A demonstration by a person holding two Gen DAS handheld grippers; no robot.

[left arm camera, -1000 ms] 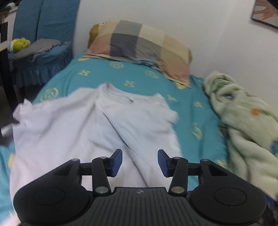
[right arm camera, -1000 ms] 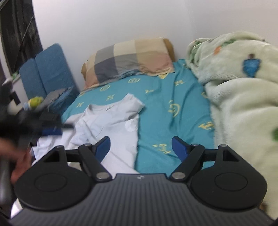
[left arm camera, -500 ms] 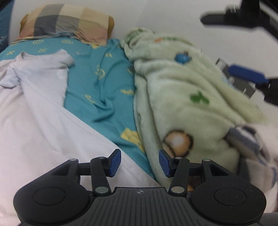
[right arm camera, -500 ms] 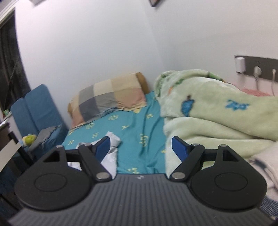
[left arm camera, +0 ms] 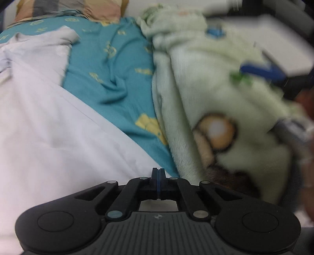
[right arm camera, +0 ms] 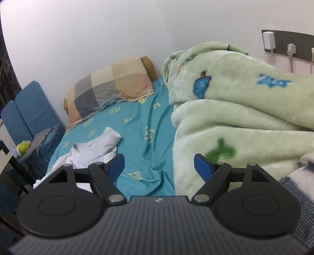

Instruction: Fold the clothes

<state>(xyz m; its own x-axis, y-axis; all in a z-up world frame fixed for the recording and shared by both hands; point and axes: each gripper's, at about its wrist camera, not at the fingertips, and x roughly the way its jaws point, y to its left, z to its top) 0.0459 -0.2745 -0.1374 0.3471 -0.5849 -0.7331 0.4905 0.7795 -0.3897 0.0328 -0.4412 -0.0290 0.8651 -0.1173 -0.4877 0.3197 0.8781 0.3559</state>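
On the bed, a white T-shirt (left arm camera: 49, 121) lies spread over the teal sheet (left arm camera: 117, 74).
The left gripper (left arm camera: 157, 176) is pressed closed at its hem edge; whether it pinches cloth is unclear. The right gripper (right arm camera: 159, 166) hovers spread wide, green blanket (right arm camera: 235, 121) beside, pillow (right arm camera: 109, 88) beyond.

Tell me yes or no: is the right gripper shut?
No. The right gripper has its blue-padded fingers spread wide apart, nothing between them.

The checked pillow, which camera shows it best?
The right wrist view: the checked pillow lies whole and sharp against the wall at the head of the bed. The left wrist view catches only its lower edge, blurred and cut off by the top of the picture.
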